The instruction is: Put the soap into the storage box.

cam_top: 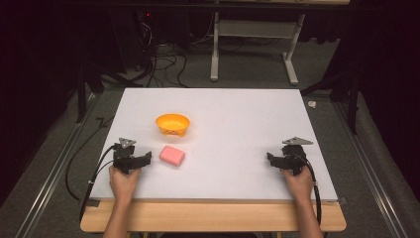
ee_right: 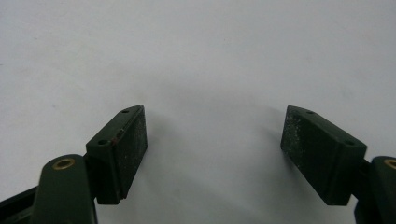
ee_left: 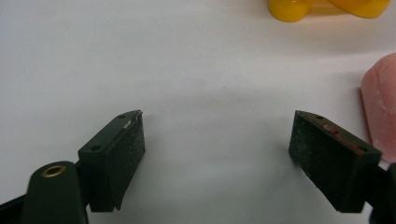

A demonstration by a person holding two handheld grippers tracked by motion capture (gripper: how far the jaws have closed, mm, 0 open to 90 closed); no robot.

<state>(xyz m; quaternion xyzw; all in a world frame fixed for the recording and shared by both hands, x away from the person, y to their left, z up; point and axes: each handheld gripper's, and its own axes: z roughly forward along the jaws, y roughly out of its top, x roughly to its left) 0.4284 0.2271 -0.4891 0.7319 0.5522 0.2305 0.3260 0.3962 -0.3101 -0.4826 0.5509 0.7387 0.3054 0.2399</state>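
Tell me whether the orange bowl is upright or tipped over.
Upright. In the high view the orange bowl stands with its open mouth facing up on the white table, behind the pink block. Contents: none visible.

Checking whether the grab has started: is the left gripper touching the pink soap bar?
Apart. The high view shows white table between the left gripper and the pink soap bar.

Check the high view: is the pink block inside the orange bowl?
No, the pink block lies on the table in front of the orange bowl.
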